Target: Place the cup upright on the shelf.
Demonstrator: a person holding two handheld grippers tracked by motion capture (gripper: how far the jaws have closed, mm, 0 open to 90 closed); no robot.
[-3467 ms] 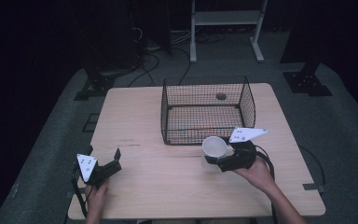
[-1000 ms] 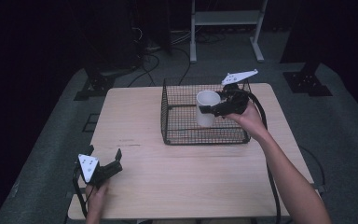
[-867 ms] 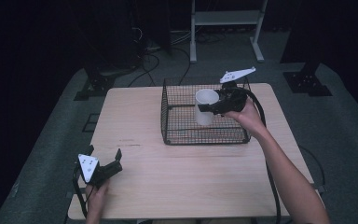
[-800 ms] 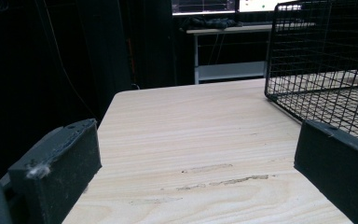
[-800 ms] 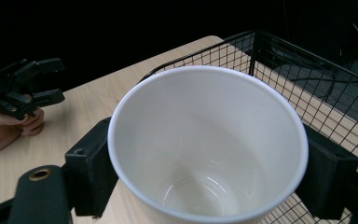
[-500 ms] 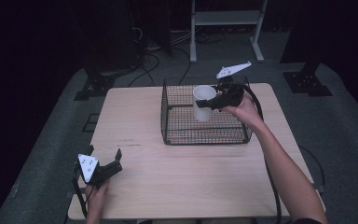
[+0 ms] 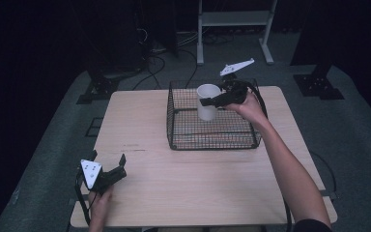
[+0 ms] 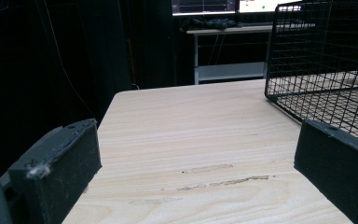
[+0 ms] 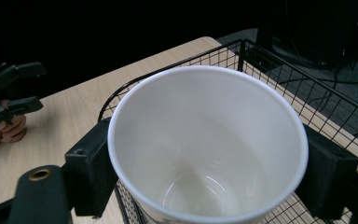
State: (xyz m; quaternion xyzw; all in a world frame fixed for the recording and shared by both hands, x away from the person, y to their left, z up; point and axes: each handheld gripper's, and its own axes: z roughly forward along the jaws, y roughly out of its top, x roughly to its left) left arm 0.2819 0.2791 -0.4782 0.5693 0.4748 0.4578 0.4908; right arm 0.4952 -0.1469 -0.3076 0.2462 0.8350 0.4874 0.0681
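High view shows a pale wooden table (image 7: 193, 183) on grey carpet in a dark room, a white metal stand behind it. Right gripper (image 7: 211, 100) clamps a white cup (image 7: 206, 101) upright over the black wire basket (image 7: 212, 140); left gripper (image 7: 107, 166) rests at the near-left corner, jaws apart

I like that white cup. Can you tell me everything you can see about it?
The white cup is plain and round, wider at its rim than its base, and looks like paper or plastic. It is empty and smooth inside. It is upright, clamped on both sides by the right tool, over the black wire basket. Whether its base touches the basket floor is unclear.
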